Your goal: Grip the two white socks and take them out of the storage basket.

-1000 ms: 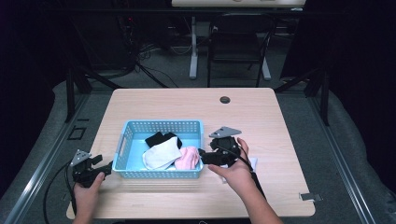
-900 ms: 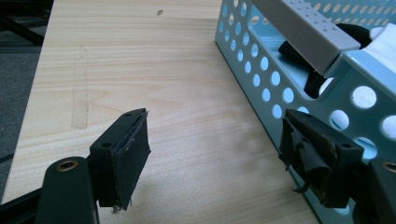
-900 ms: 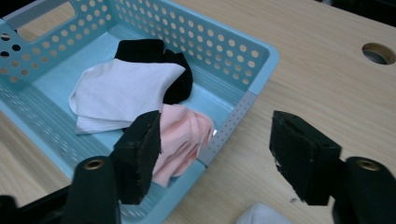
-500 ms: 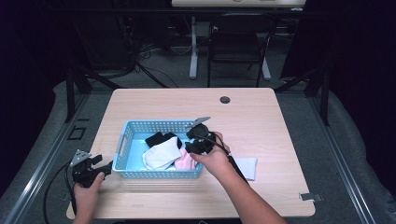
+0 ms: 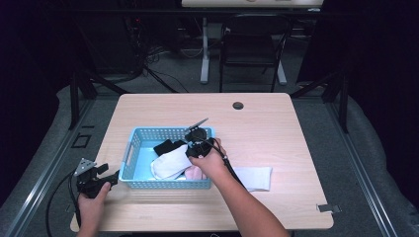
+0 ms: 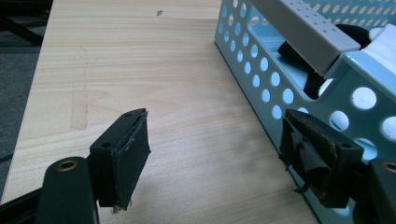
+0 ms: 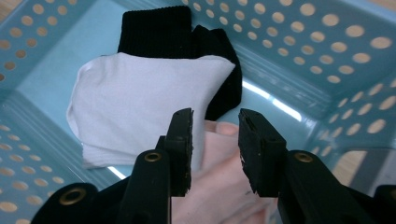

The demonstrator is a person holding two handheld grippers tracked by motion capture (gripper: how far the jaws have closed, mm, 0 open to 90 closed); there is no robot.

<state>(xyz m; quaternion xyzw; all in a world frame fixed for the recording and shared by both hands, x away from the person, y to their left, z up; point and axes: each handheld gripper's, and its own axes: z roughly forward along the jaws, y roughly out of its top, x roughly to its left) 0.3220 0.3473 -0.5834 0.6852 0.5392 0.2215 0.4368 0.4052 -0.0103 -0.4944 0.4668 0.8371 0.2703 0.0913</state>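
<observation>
Your left gripper [image 5: 101, 174] sits on the table [image 5: 296, 128] just left of the blue basket [image 5: 133, 143], and its jaws stand wide apart with nothing between them. In the left gripper view, one pad [image 6: 322, 154] is right up against the basket's holey wall, and bare wood lies between the jaws.

Inside the basket, going left to right, you have a white sock [image 7: 140, 102] lying on a black sock [image 7: 159, 30], then a pink sock [image 7: 219, 163] at the right end. The right gripper view shows the black sock poking out past the white one toward the basket's far wall.

Your right gripper [image 7: 215, 140] hangs over the basket's right end. Its jaws have just been closing and now stand a little apart, with the pink sock under the gap. You cannot tell if the pads press on it.

Right of the basket, another white sock [image 5: 254, 177] lies flat on the table. Past it, the table is bare out to its right edge.
</observation>
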